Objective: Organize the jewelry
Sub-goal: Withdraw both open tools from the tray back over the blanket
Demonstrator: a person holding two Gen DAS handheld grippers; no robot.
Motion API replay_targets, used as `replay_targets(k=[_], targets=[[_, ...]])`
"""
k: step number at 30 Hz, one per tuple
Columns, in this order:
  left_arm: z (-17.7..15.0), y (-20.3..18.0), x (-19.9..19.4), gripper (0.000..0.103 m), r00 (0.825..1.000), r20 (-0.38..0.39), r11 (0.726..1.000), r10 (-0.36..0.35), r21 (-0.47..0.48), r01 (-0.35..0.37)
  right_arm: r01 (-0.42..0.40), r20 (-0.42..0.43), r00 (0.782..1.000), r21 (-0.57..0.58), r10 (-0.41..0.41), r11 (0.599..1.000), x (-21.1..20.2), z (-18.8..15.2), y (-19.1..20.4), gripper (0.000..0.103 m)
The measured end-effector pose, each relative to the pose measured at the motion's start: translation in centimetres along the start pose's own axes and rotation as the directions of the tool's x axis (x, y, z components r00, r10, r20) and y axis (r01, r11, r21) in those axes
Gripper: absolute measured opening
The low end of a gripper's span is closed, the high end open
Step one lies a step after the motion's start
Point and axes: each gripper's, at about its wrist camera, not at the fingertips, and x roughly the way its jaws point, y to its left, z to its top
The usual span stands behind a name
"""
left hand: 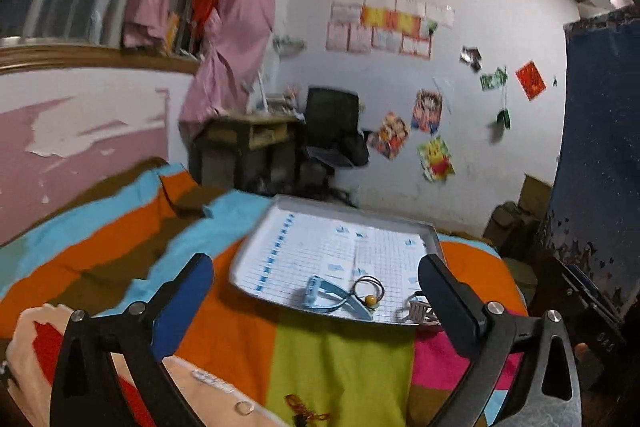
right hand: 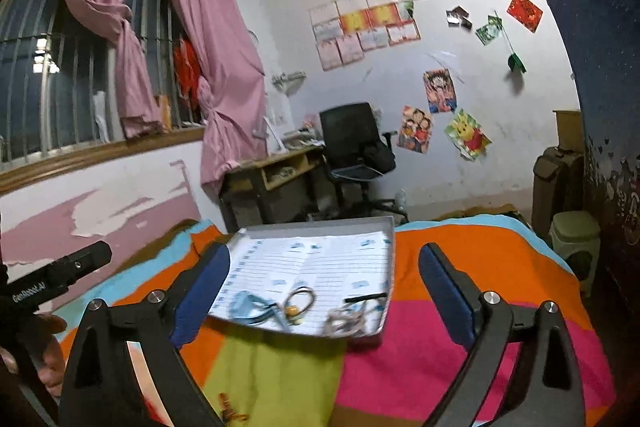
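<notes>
In the left wrist view, the left tool (left hand: 316, 279) is seen with its blue-padded fingers spread wide and nothing held between them. It is held above a bed covered by a bright striped blanket (left hand: 304, 359) in orange, lime, pink and light blue. Ahead of the tool, a shallow grey tray lined with gridded white paper (left hand: 276, 211) is laid on the blanket. Near the tray's front edge a light-blue strap-like band (left hand: 320, 293), a black elastic loop with a small yellow bead (left hand: 370, 293) and a silvery openwork piece (left hand: 418, 311) are gathered. Closer to the camera, on a peach-coloured cloth (left hand: 36, 335) at the lower left, a short silvery chain (left hand: 210, 379) and a small silver ring (left hand: 244, 407) are left outside the tray; a reddish-brown beaded string (left hand: 304, 409) lies on the lime stripe beside them.

In the right wrist view, the right tool (right hand: 324, 275) is likewise shown spread apart and empty, aimed at the same tray (right hand: 390, 227). The blue band (right hand: 244, 303), the beaded elastic (right hand: 298, 301) and the silvery piece (right hand: 346, 319) are seen in it again, though blurred, together with a thin dark stick-like item (right hand: 366, 297) that cannot be identified. The reddish string (right hand: 230, 407) is glimpsed at the bottom edge. At the far left, the other tool's black handle (right hand: 56, 277) is held by a hand (right hand: 44, 339).

The task is judged partly done: several pieces are in the tray, while the chain, ring and string apparently remain to be collected.
</notes>
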Motion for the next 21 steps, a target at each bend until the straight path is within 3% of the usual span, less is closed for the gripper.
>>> replay_targets(k=[9, 21], targets=[[-3.5, 2.5, -8.2, 0.103, 0.998, 0.065, 0.999, 0.023, -0.025, -0.022, -0.028, 0.051, 0.998, -0.083, 0.032, 0.996, -9.3, -2.5, 4.2, 0.1], [-7.8, 5.1, -16.9, 0.103, 0.989, 0.126, 0.997, 0.075, 0.005, -0.076, -0.052, 0.027, 0.998, -0.125, 0.056, 0.991, -17.4, -6.9, 7.8, 0.102]])
